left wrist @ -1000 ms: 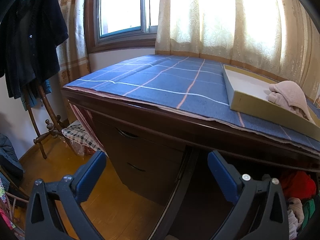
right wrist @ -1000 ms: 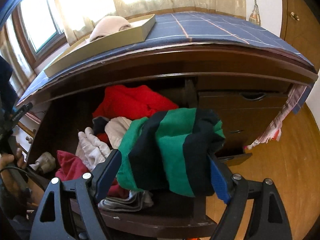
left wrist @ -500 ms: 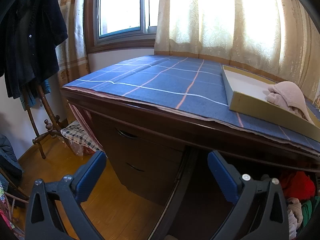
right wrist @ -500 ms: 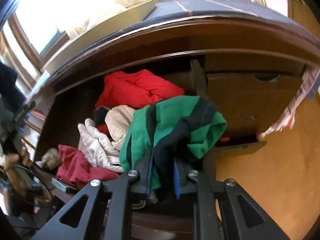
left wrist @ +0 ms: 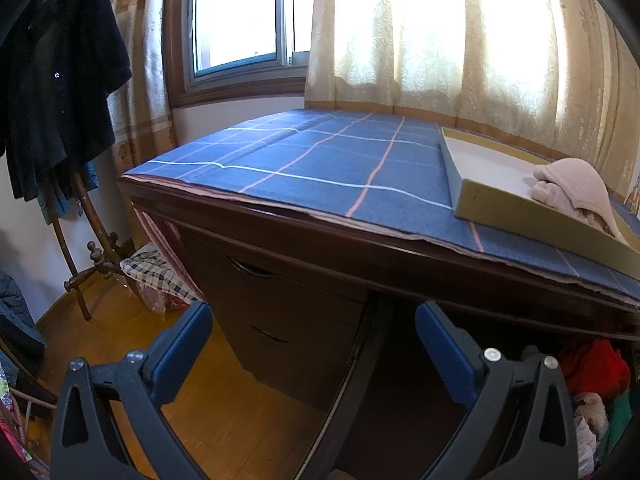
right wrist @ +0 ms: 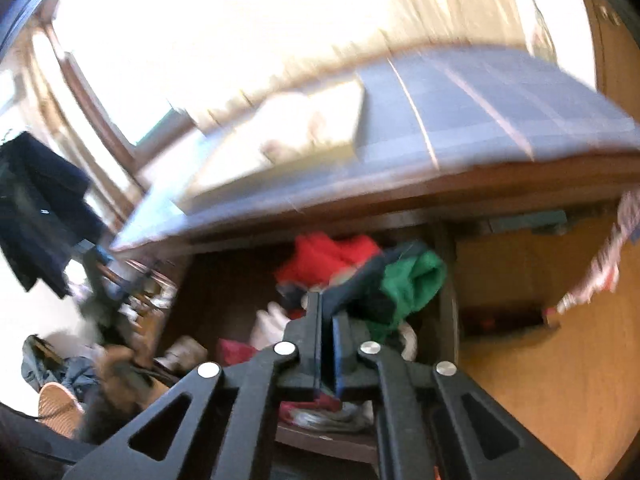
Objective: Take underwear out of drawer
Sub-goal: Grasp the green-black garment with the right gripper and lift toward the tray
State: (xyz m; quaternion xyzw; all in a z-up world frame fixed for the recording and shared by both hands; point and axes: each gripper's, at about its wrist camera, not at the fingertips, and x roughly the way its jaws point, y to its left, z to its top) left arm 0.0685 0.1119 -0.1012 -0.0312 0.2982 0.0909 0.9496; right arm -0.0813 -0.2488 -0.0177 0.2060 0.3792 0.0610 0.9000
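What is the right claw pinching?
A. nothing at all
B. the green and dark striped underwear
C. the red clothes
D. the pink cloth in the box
B: in the right wrist view the right claw is shut on the green and dark striped underwear, which bunches up from its tips, while the red clothes lie behind in the drawer.

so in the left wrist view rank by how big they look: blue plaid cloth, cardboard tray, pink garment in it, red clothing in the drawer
1. blue plaid cloth
2. cardboard tray
3. pink garment
4. red clothing, though partly hidden, so its rank against the pink garment is unsure.
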